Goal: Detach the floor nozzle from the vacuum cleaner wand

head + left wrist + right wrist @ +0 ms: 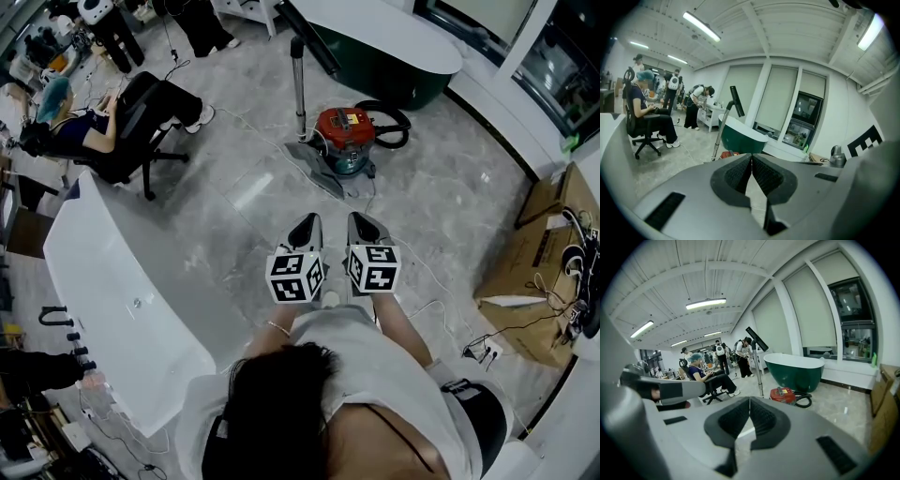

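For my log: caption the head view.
Left tool and right tool, both shut and empty, face the red vacuum cleaner, its wand upright.

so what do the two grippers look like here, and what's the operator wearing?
Both the left gripper and right gripper have smooth grey shells tapering to two jaws lined with black ribbed pads. Each carries a white cube with black square markers. No cables show. The person wears a white top and a thin bracelet.
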Tool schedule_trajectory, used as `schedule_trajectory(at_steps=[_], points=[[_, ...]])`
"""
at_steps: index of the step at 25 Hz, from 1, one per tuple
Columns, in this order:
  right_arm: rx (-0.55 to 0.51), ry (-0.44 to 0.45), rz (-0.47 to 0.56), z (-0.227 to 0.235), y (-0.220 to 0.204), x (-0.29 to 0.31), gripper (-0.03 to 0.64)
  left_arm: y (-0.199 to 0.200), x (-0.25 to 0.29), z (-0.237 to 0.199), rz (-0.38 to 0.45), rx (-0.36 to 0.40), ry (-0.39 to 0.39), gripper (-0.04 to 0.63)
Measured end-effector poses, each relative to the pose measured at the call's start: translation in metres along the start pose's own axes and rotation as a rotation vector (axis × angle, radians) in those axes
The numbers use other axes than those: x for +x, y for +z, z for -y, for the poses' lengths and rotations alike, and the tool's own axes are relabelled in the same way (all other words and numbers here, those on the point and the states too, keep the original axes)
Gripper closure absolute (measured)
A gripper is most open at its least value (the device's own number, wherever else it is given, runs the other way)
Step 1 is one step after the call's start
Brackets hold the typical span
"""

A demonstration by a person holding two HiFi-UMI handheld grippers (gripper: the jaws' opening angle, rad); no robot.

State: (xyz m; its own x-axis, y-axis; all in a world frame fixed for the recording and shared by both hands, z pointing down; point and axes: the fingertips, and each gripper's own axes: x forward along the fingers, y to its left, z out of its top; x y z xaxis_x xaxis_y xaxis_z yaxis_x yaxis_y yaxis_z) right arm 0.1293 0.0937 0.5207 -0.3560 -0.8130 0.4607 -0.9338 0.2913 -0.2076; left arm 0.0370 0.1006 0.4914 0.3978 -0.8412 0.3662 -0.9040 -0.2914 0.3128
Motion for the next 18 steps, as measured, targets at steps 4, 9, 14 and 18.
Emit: schedule_trajectory(at_steps=[4,9,14,18], points=[[0.003,0.011,-0.007,0.0014,0.0005,0.0015,0.601,0.0005,0.0046,0.0003,-0.015,-0.001,0.018,0.588],[-0.027,-0.010,0.006,0.0030,0.0036,-0.0004,0.601,0.0019,0.0063,0.0072,-0.012,0.007,0.014,0.588],[-0.016,-0.011,0.005,0.0049,0.0044,-0.0013,0.601,0.0001,0.0072,0.0070,-0.019,0.012,0.026,0.588],[-0.043,-0.011,0.004,0.0002,0.0034,-0.0034,0.601,-0.0006,0.0072,0.0084,-0.017,0.029,0.029,0.588]])
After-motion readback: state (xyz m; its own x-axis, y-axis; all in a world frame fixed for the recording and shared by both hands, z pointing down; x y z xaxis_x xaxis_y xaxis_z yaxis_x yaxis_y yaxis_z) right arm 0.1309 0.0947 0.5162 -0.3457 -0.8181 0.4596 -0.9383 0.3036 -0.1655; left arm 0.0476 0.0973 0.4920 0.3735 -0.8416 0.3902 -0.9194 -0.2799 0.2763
